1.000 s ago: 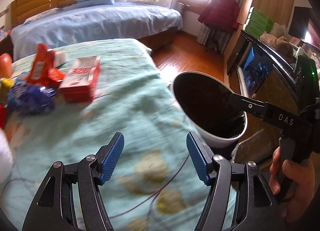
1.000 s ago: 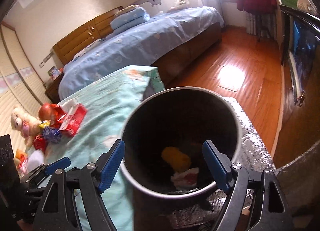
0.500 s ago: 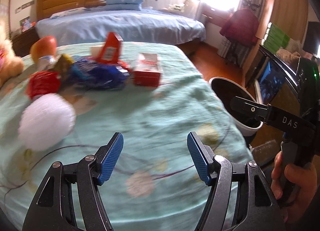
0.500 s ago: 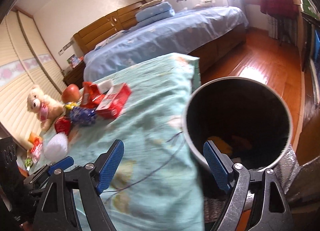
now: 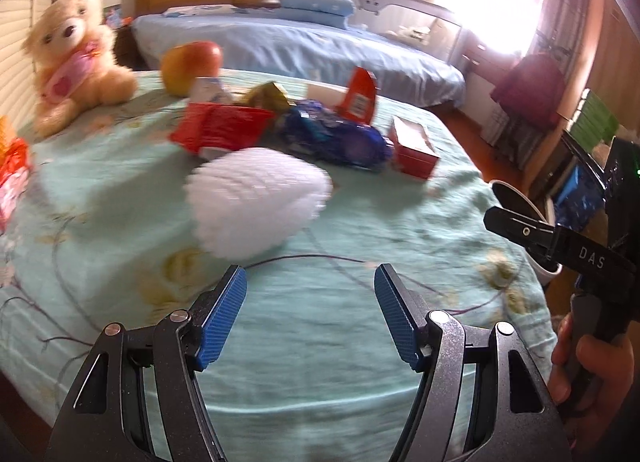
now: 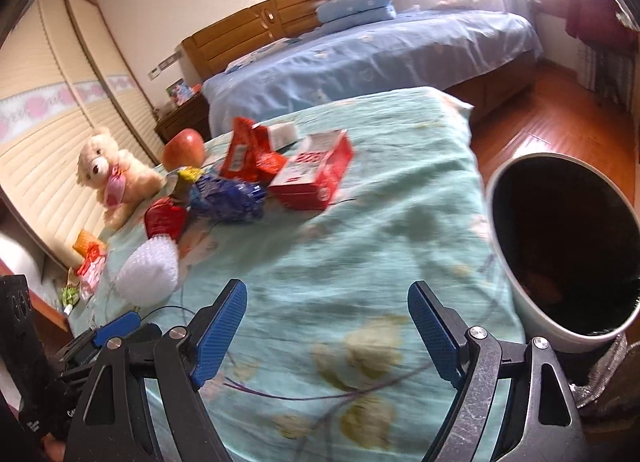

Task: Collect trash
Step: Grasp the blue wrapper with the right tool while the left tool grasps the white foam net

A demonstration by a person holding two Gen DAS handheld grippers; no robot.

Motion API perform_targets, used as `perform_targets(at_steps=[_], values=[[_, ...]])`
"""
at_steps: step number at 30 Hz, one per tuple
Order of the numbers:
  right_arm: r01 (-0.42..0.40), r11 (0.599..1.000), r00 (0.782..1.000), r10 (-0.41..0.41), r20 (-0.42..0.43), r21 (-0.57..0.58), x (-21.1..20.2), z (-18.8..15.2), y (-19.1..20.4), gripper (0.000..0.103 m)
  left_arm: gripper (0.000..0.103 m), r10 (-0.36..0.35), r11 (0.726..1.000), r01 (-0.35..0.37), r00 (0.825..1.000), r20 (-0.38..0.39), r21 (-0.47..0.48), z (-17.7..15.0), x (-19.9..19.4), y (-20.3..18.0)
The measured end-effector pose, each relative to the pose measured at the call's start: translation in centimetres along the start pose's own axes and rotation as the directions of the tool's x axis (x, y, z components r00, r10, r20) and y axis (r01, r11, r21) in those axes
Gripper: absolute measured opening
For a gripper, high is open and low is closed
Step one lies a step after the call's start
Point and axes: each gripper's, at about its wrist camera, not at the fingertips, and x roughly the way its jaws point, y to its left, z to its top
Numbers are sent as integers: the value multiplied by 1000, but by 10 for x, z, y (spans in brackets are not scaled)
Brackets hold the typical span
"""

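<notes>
My left hand-held gripper (image 5: 310,282) tilts down over the bed (image 5: 340,342), jaws parted and empty, a white foam ball (image 5: 258,198) just ahead. Beyond it lies the trash: a red wrapper (image 5: 224,130), a blue wrapper (image 5: 336,138) and a red box (image 5: 414,150) near an apple (image 5: 192,66) and a teddy bear (image 5: 76,58). My right hand-held gripper (image 6: 326,302) angles down likewise, jaws wide with nothing between them. Only the right view looks into the dark bin (image 6: 560,246) beside the bed; the left view alone shows my right hand (image 5: 588,374) on its handle.
</notes>
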Motion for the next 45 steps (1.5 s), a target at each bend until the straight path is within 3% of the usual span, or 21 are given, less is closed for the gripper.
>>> perform_targets(at_steps=[17, 24, 31, 33, 35, 38, 39, 41, 45], values=[[-73, 994, 996, 67, -66, -87, 41, 13, 40, 83, 68, 68, 996, -68, 998, 9, -51, 13, 4, 38], [-104, 987, 991, 93, -98, -119, 65, 29, 50, 64, 68, 84, 995, -85, 996, -7, -55, 19, 16, 44], [-141, 981, 984, 124, -127, -137, 91, 43, 60, 62, 67, 78, 995, -79, 997, -19, -64, 26, 28, 50], [-148, 979, 982, 130, -135, -139, 99, 46, 63, 62, 60, 73, 995, -74, 997, -19, -68, 27, 29, 51], [-159, 978, 980, 139, -142, -137, 105, 49, 65, 60, 45, 58, 996, -60, 998, -28, -70, 28, 31, 52], [-160, 976, 979, 139, -147, -147, 111, 53, 70, 34, 29, 40, 997, -42, 999, -31, -67, 28, 32, 51], [-161, 976, 979, 139, -150, -148, 112, 53, 71, 20, 26, 38, 997, -40, 999, -30, -65, 28, 32, 50], [-166, 974, 978, 142, -152, -153, 112, 53, 72, 18, 18, 41, 997, -42, 999, -22, -58, 28, 29, 48], [-161, 972, 981, 139, -135, -170, 99, 46, 73, 10, 14, 38, 997, -39, 999, -14, -61, 27, 26, 46]])
